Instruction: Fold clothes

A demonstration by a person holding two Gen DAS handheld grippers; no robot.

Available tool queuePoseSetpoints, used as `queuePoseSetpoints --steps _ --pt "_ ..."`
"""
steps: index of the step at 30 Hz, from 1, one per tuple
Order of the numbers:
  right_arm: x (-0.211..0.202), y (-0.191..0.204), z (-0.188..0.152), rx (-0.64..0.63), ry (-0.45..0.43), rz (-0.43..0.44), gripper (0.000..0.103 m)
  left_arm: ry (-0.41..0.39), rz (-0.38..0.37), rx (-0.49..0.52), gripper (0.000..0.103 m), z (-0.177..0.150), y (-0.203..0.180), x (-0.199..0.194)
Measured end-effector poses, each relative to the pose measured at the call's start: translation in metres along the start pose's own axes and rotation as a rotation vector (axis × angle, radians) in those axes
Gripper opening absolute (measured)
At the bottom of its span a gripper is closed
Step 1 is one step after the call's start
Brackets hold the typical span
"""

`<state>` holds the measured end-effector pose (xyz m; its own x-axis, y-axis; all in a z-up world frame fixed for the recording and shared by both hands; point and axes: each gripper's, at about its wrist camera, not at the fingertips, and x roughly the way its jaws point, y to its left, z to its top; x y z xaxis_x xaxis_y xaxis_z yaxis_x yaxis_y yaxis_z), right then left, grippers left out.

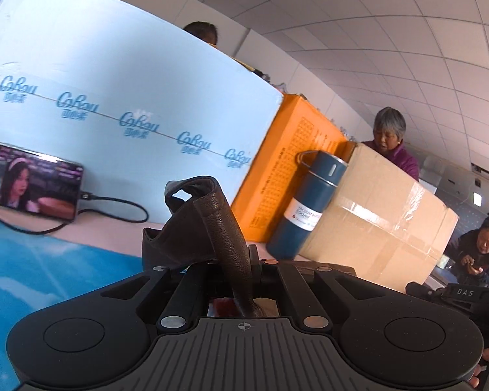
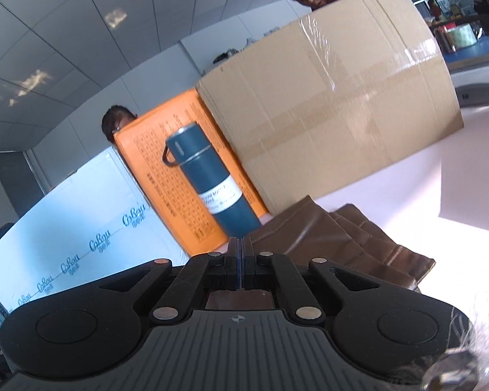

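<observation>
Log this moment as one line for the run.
left gripper: shut on brown garment | right gripper: shut, no cloth visible between | garment partly folded on table

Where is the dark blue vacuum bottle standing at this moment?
The vacuum bottle stands upright on the table, against the orange box and beside the cardboard box, just beyond the brown garment.
</observation>
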<state>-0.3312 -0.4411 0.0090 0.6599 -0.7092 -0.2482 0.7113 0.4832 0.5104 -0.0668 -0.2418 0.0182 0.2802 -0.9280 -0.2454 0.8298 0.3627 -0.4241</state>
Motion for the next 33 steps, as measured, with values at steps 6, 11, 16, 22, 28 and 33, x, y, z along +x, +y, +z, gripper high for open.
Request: queuePoseSetpoints --steps 6,11,16,22,28,33 --pt "-0.002 -0.006 -0.015 0.013 0.016 -0.103 0.087 0.049 0.02 -0.062 0.004 -0.01 0.026 -0.013" --pt "0.0 -0.033 -0.015 0.062 0.024 -0.296 0.088 0.09 0.031 -0.16 0.021 -0.009 0.049 -0.008" --pt "0.016 -0.054 -0.023 0.153 0.106 -0.25 0.089 0.11 0.006 -0.331 0.051 -0.005 0.086 -0.009" --pt "0.028 -0.042 -0.028 0.103 0.094 -0.24 0.066 0.117 0.094 -0.329 0.004 -0.007 0.094 -0.009" --pt "0.031 -0.032 -0.031 0.082 0.143 -0.143 0.063 0.126 0.209 -0.258 0.006 0.0 0.104 -0.024" --pt "0.027 -0.021 -0.028 0.031 0.14 -0.113 0.075 0.084 0.287 -0.148 0.039 0.018 0.116 -0.05"
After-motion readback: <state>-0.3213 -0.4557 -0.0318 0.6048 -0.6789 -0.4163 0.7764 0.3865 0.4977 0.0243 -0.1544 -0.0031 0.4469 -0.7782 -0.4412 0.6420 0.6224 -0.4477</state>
